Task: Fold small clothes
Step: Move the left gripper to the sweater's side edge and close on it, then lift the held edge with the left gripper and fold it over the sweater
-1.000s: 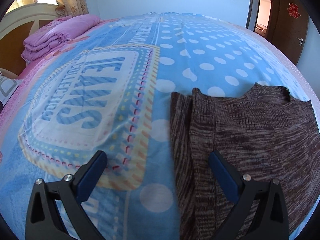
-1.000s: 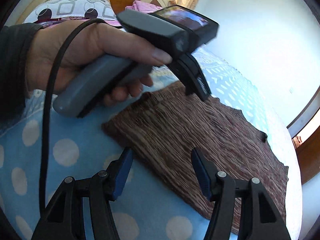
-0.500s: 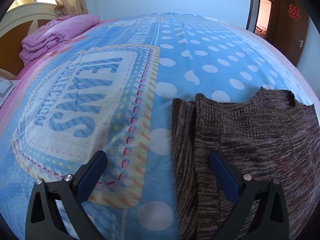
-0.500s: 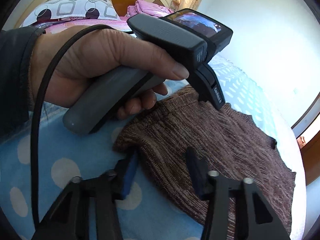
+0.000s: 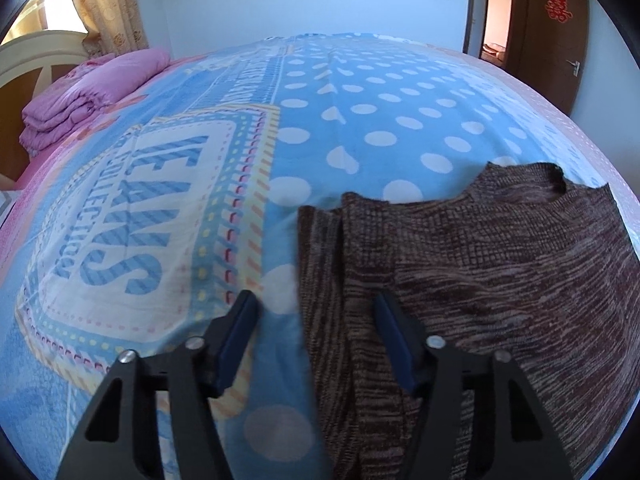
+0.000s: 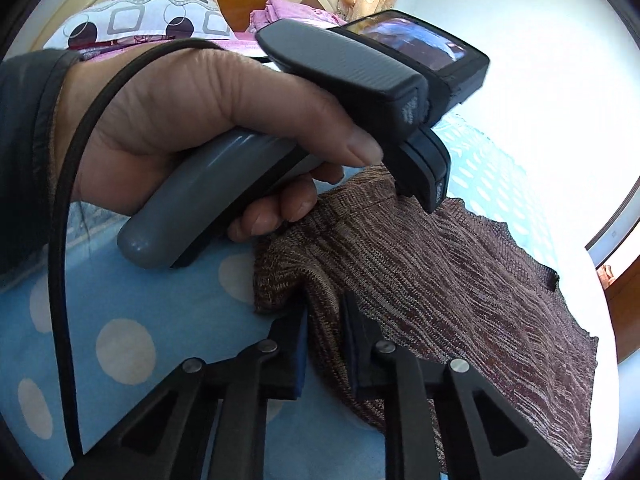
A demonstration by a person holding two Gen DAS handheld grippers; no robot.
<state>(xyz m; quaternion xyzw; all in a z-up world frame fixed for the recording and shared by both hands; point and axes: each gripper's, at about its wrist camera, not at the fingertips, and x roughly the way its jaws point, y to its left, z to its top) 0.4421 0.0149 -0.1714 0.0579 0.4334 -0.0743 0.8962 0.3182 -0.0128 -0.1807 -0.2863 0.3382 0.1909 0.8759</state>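
A brown knitted sweater [image 5: 480, 272] lies flat on the blue dotted bedspread [image 5: 380, 120], its sleeve folded in along the left side. My left gripper [image 5: 316, 312] is partly closed, its jaws on either side of the folded left edge, low over the cloth. In the right wrist view my right gripper [image 6: 326, 316] is shut on the sweater's [image 6: 440, 272] near hem corner, which bunches up between the pads. The left gripper's body, held in a hand [image 6: 200, 120], hangs just above that same end of the sweater.
A folded pink blanket [image 5: 88, 96] and a wooden headboard [image 5: 24, 64] lie at the far left. A patterned pillow [image 6: 136, 20] rests by the headboard. A brown door [image 5: 560, 40] stands at the far right. The bedspread stretches wide beyond the sweater.
My right gripper has moved in and shut on the sweater's hem corner. My left gripper's jaws have narrowed around the folded left edge.
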